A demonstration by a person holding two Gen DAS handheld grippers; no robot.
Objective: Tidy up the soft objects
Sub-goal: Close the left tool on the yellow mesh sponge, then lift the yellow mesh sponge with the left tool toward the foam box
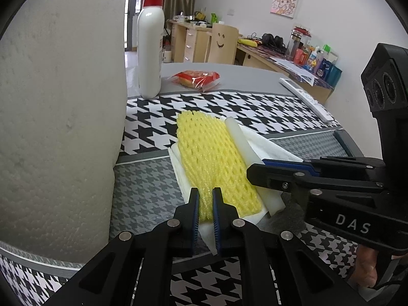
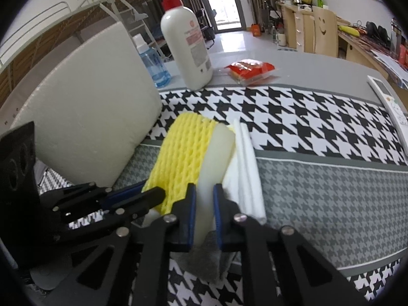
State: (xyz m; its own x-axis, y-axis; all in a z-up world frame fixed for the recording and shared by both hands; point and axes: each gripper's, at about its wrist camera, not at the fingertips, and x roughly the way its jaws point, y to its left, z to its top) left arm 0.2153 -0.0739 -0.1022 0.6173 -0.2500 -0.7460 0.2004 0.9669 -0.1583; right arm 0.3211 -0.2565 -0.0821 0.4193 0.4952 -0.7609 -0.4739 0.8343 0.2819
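Left gripper (image 1: 205,205) pinched tight on near end of yellow foam net (image 1: 214,163). Right gripper (image 2: 204,211) clamped on white foam strip (image 2: 219,150), just right of net. Both lying on white foam sheet (image 1: 267,142), right of big paper roll (image 1: 58,117), on houndstooth cloth (image 1: 255,112). Lotion bottle (image 1: 150,51) behind roll.

Two close wrist views, angled downward, side by side, sharing the yellow foam net (image 1: 214,163).
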